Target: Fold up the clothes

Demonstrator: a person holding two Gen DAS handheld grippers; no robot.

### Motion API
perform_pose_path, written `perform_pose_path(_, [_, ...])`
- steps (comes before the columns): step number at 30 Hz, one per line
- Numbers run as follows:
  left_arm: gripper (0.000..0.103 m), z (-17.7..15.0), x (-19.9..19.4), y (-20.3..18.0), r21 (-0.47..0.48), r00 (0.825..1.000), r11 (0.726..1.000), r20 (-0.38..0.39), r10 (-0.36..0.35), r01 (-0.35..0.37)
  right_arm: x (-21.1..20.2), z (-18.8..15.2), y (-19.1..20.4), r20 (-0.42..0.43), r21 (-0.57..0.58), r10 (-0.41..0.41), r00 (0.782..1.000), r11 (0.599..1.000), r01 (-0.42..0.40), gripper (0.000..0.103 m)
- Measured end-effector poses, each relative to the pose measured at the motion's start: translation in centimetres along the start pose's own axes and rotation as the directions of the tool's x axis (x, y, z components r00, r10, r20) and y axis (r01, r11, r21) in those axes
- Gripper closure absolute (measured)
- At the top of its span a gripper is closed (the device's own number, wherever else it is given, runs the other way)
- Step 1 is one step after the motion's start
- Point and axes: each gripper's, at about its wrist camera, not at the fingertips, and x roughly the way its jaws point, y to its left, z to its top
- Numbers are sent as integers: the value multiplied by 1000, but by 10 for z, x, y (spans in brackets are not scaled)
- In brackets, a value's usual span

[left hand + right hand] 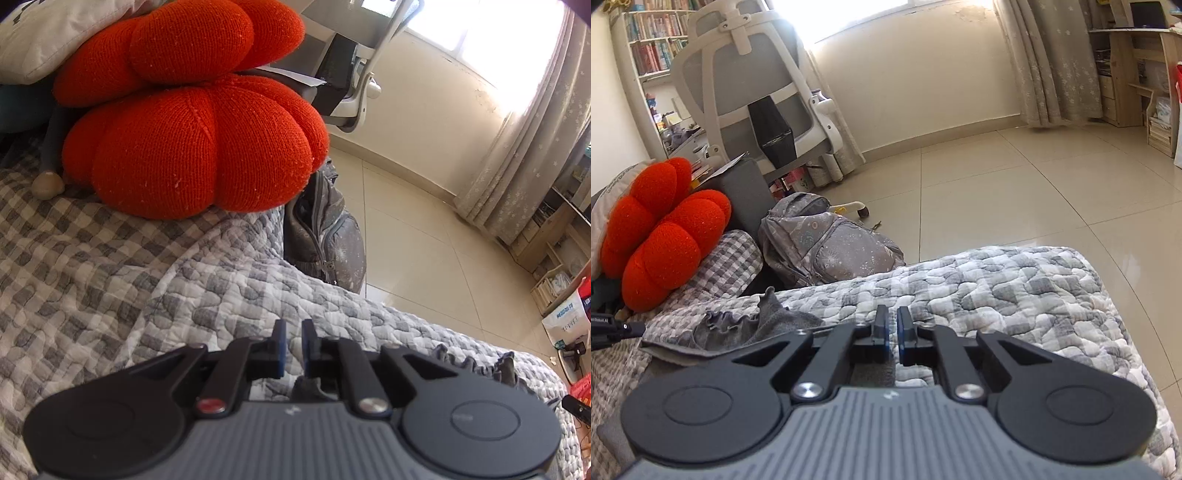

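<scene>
A grey garment with a ruffled edge (746, 328) lies on the grey-and-white quilted cover (1015, 288), just left of my right gripper (893, 332); its ruffle also shows at the right in the left wrist view (476, 363). My right gripper's blue pads stand a narrow gap apart; grey cloth shows under them, but a grip is not clear. My left gripper (293, 343) hovers over the quilt (221, 295) with a narrow gap, and a bit of grey cloth (306, 387) shows below its pads.
Two red knitted pumpkin cushions (195, 147) and a white pillow (44, 40) sit at the bed's far end. A grey backpack (827, 243) leans by the bed on the tiled floor (1015, 184). An office chair (753, 92), curtains and shelves stand beyond.
</scene>
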Motion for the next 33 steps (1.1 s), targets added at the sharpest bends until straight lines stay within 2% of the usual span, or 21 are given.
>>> perform_pose_path(1, [88,-1,-2,5,4,1000,1000,8,9,-9,-1,0,0,5,-25,-9,1000,1000,10,79])
perform_pose_path(2, [84,-2,-2,9,8,1000,1000,2,5,-5,-2,1,-2,16,-35,-15,1000,999,15,59])
perform_pose_path(3, [82,-4,-2,13,13,1000,1000,-4,0,0,-4,2,-4,24,-33,5,1000,999,-4,49])
perform_pose_path(5, [72,-9,-5,23,8,996,996,-16,-86,86,-6,4,-9,39,-30,44,998,999,-43,49])
perform_pose_path(7, [66,-15,-10,35,-3,984,984,-14,-178,178,-7,4,-7,30,-64,56,998,997,-54,49])
perform_pose_path(9, [66,-21,-19,44,-1,977,977,6,-213,213,-6,3,-2,1,-128,41,999,991,-40,49])
perform_pose_path(11, [66,-25,-29,49,41,975,975,11,-221,220,-2,-2,7,-40,-233,-6,999,972,-3,49])
perform_pose_path(13, [63,-29,-32,47,102,969,965,17,-246,243,-2,-7,11,-59,-315,3,998,949,-22,49])
perform_pose_path(16, [55,-35,-34,39,188,958,942,17,-287,279,1,-8,14,-69,-334,52,996,940,-72,49])
perform_pose_path(21, [47,-38,-18,17,270,935,900,-3,-355,342,23,-5,25,-113,-342,59,992,935,-95,49])
perform_pose_path(23, [47,-37,-7,10,291,937,895,-17,-348,338,30,-6,27,-128,-348,50,990,933,-92,49])
perform_pose_path(25, [50,-36,2,3,313,938,889,-25,-345,335,33,-7,27,-131,-350,44,990,933,-88,55])
perform_pose_path(27, [58,-37,8,-4,349,941,879,-34,-336,326,31,-6,25,-118,-335,48,992,938,-86,94])
perform_pose_path(28, [73,-37,11,-8,372,943,871,-41,-330,321,31,-6,24,-111,-333,43,993,940,-78,96])
perform_pose_path(29, [83,-37,12,-9,376,940,867,-41,-338,328,31,-7,25,-106,-340,40,994,937,-74,96])
perform_pose_path(31, [95,-37,11,-12,397,944,863,-26,-328,311,30,-9,25,-96,-355,32,995,933,-65,96])
perform_pose_path(33, [100,-35,13,-15,415,950,862,-17,-312,290,29,-8,27,-77,-366,22,997,929,-49,96])
